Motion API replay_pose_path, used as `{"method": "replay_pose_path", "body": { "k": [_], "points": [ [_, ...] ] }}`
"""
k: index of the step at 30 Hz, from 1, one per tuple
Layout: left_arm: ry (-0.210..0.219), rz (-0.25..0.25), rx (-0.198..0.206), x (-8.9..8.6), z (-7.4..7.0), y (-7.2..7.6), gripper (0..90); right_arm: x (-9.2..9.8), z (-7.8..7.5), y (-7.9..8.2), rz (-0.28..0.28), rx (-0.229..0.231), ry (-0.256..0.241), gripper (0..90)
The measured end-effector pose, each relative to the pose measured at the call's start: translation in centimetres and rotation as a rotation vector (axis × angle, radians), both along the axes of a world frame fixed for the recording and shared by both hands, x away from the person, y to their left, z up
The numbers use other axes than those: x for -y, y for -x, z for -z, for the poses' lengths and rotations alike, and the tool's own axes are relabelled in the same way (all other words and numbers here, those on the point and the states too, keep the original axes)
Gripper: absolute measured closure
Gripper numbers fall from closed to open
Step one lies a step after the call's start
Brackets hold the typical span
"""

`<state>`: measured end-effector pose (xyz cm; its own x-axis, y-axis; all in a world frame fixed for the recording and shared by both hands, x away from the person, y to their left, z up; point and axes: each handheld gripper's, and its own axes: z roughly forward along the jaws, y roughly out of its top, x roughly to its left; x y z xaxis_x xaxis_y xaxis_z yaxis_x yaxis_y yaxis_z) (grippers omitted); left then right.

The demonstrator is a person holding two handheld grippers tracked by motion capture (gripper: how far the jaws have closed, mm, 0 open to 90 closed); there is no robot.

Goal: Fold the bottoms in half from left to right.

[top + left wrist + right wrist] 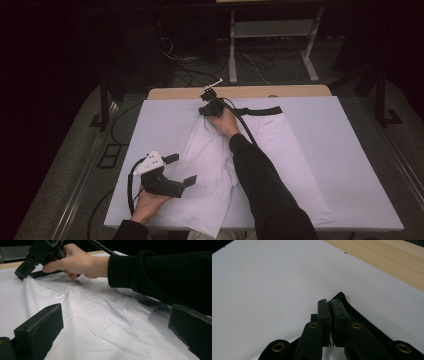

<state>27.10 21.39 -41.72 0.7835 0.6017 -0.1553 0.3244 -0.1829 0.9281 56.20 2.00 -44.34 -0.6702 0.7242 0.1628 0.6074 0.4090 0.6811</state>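
White garment point(220, 165) lies spread on the white-covered table point(350, 165), its black waistband point(260, 111) at the far edge, close to the bare wooden strip point(240, 92) of tabletop. It looks like shorts or a skirt; you cannot tell which from here.

Your right gripper point(207, 107) sits at the far left corner of the garment, at the waistband's end. In the right gripper view point(329, 305) the jaws are pressed together on a thin edge of the black band point(362, 320), with a sliver of fabric pinched between them. Your right hand point(75, 261) wraps the handle, with the sleeve point(160, 275) crossing over the cloth.

Your left gripper point(181, 169) hovers over the near left part of the garment, jaws spread wide and holding nothing. The left gripper view shows cloth point(105, 322) lying between the two pads point(41, 327), creased and slack.

Handling, as a judgement: light, soft, no stiffness. It will sag and fold wherever you lift it, and one pinch will drag the rest along the cover. The waistband is the firmest part, so it is the best grip. For your left gripper, take the near hem or side edge, not mid-panel, where you may catch only one layer.

No containers on the table.
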Motion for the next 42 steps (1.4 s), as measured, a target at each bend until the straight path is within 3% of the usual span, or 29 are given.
{"method": "replay_pose_path", "body": {
  "k": [4, 8, 13, 18, 24, 42],
  "points": [
    [-0.003, -0.020, -0.012, -0.3, 0.0, 0.0, 0.0, 0.0, -0.4, 0.5, -0.007, 0.033, 0.006, 85.8],
    [-0.003, -0.050, -0.036, -0.9, 0.1, 0.1, 0.0, 0.3, -0.6, 0.9, 0.001, 0.039, -0.019, 85.9],
    [-0.011, -0.077, -0.092, -1.4, 0.1, 0.2, 0.0, 0.4, -0.3, 1.3, -0.003, 0.052, -0.036, 85.9],
    [-0.074, -0.060, -0.111, -1.4, 0.0, 0.6, 0.0, 0.7, 0.0, 1.6, 0.000, 0.053, -0.055, 85.9],
    [-0.122, -0.054, -0.138, -2.0, 0.2, 1.1, 0.0, 0.4, -0.2, 1.8, -0.012, 0.070, -0.028, 85.9],
    [-0.156, -0.078, -0.196, -4.8, 0.5, 2.5, 0.0, 1.2, -0.7, 2.1, 0.000, 0.089, -0.047, 85.9]
  ]
}}
